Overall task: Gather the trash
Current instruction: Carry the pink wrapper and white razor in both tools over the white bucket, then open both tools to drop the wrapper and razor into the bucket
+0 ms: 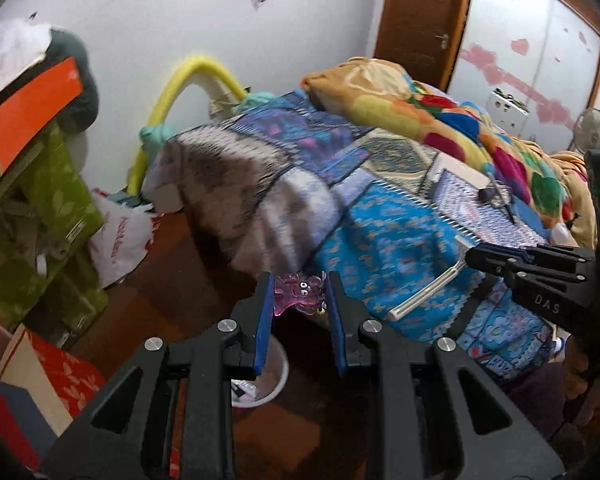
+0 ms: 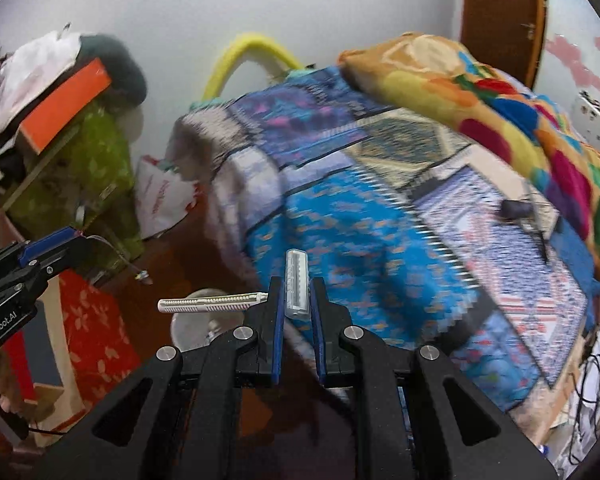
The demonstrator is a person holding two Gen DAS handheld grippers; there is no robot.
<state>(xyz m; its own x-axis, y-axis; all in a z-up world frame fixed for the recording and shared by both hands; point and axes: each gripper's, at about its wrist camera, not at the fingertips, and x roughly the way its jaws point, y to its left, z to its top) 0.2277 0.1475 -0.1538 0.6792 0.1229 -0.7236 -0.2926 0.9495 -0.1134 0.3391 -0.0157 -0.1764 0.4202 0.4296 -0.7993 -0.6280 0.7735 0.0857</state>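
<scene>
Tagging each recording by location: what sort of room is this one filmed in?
Most likely a lived-in bedroom: a bed draped in blue patchwork bedding with a bright multicoloured fleece blanket on top, a brown wooden door behind it, and cluttered green boxes stacked along the wall.

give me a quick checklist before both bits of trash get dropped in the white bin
1. Left tongs gripping the pink plastic wrapper: ok.
2. Right tongs gripping the white disposable razor by its head: ok.
3. White bin in view on the floor below both tongs: ok.
4. Bin has room: cannot tell, mostly hidden.
5. Tongs directly over the bin opening: cannot tell.
6. The two tongs apart from each other: ok.
</scene>
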